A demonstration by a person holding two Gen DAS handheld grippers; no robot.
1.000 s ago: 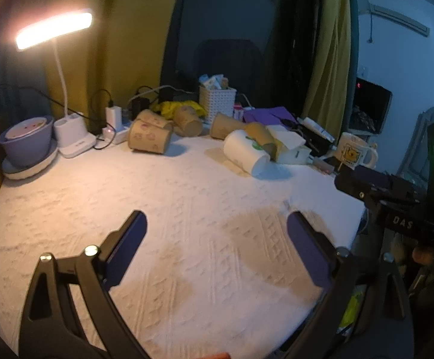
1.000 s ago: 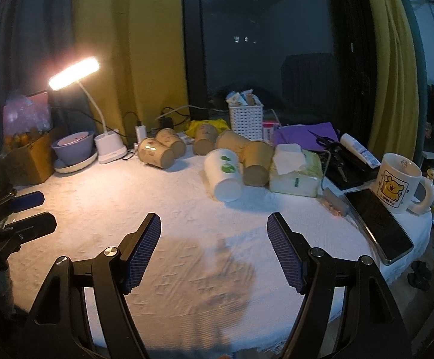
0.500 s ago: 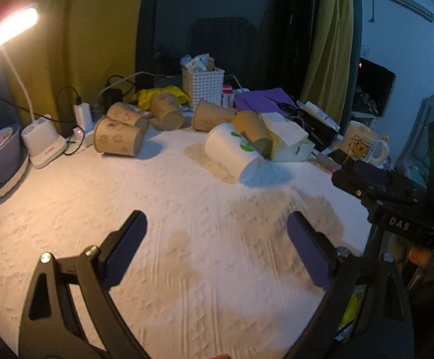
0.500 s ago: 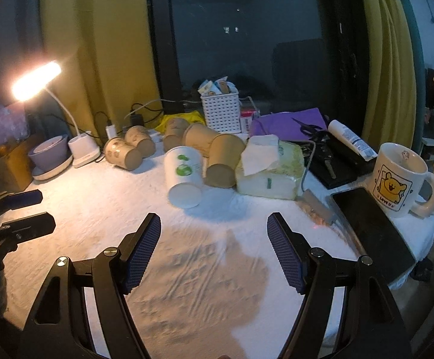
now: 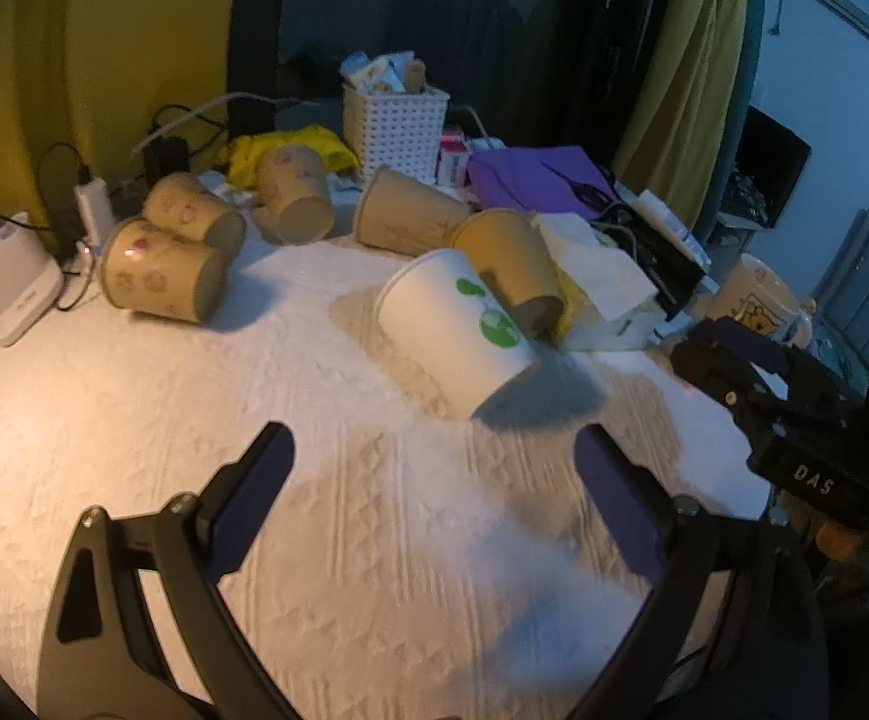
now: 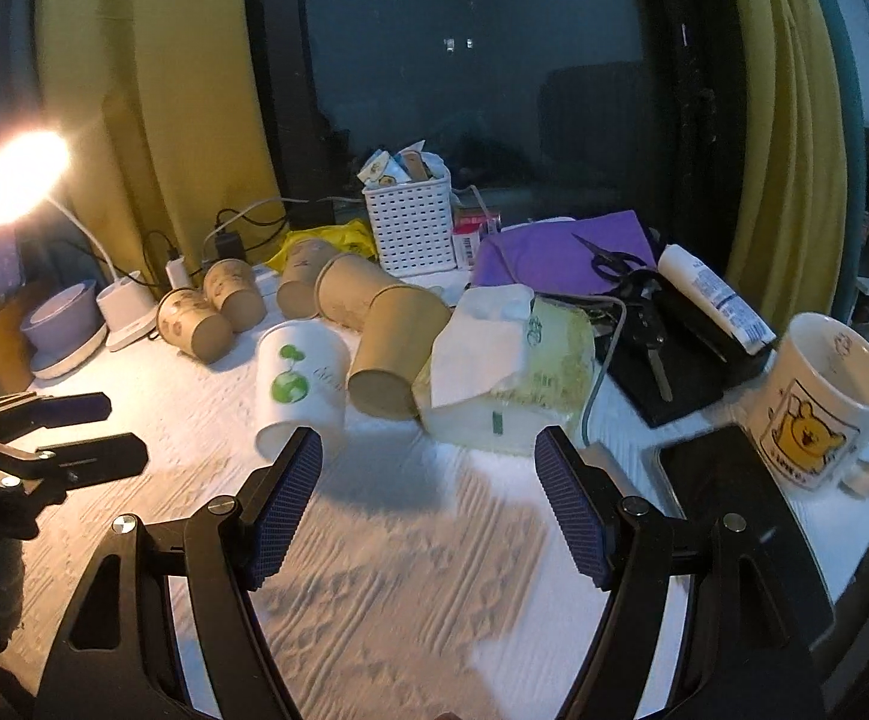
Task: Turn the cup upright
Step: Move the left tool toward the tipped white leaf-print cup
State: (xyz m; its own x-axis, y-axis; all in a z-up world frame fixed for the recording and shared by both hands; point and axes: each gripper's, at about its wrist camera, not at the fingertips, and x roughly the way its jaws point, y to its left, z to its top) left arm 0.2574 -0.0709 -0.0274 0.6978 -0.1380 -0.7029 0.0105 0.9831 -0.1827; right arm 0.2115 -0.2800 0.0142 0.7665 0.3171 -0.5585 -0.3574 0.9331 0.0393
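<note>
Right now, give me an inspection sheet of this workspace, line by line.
Surface: white textured tablecloth, bare in front of both grippers.
Job's things: white cup with green print lies on its side; five brown paper cups also tipped over.
Clutter: tissue pack, white basket, bear mug, phone, scissors, keys, tube, purple bowl.
Grippers: left gripper open, empty; right gripper open, empty, close to the white cup.
Cables: charger leads by the lamp base.
Surroundings: lit desk lamp, yellow curtains, dark window.
</note>
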